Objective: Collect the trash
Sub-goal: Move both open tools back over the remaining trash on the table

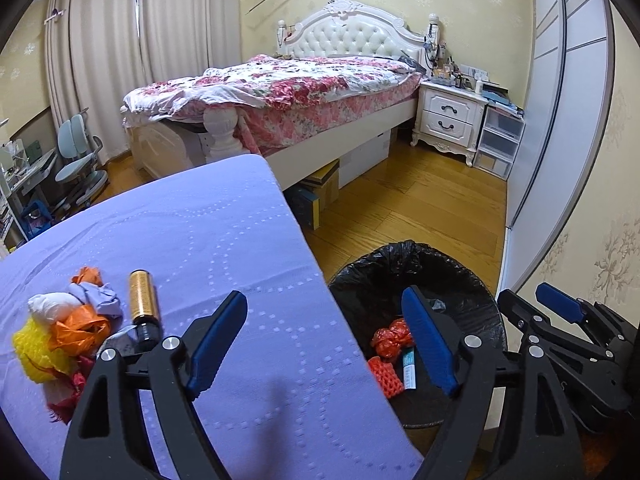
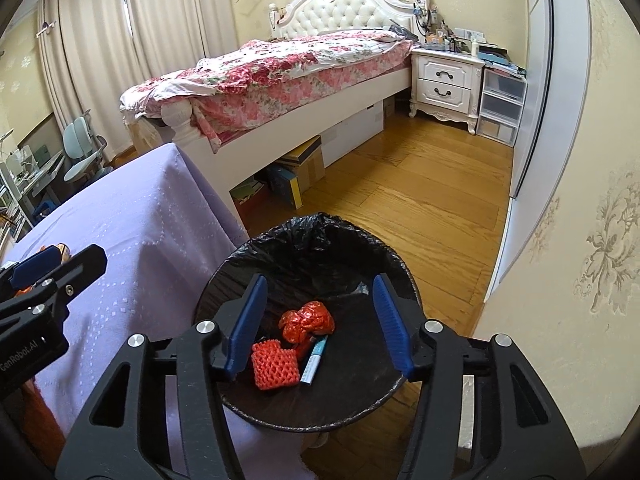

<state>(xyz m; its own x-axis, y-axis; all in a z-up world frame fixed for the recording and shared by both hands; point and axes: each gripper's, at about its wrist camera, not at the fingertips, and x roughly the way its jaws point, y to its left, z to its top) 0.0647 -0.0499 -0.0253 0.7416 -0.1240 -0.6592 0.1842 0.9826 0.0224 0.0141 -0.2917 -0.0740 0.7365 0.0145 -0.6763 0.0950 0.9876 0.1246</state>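
A black-lined trash bin (image 2: 320, 248) stands on the floor beside the purple-covered table (image 1: 208, 240). Inside lie a red foam net (image 2: 275, 365), a crumpled red wrapper (image 2: 308, 320) and a small blue-white tube (image 2: 315, 360). My right gripper (image 2: 320, 320) is open and empty above the bin. My left gripper (image 1: 324, 340) is open and empty over the table's right edge. On the table at the left lies a trash pile: a gold-and-black bottle (image 1: 143, 306), crumpled purple paper (image 1: 100, 298), orange plastic (image 1: 82, 328) and yellow foam net (image 1: 34, 354).
A bed (image 1: 288, 92) with a floral quilt stands behind, with boxes (image 1: 320, 188) beneath. A white nightstand (image 1: 450, 118) and plastic drawers (image 1: 500, 140) are at the back right. Wood floor (image 1: 420, 200) lies between. A wall (image 2: 580, 240) is close on the right.
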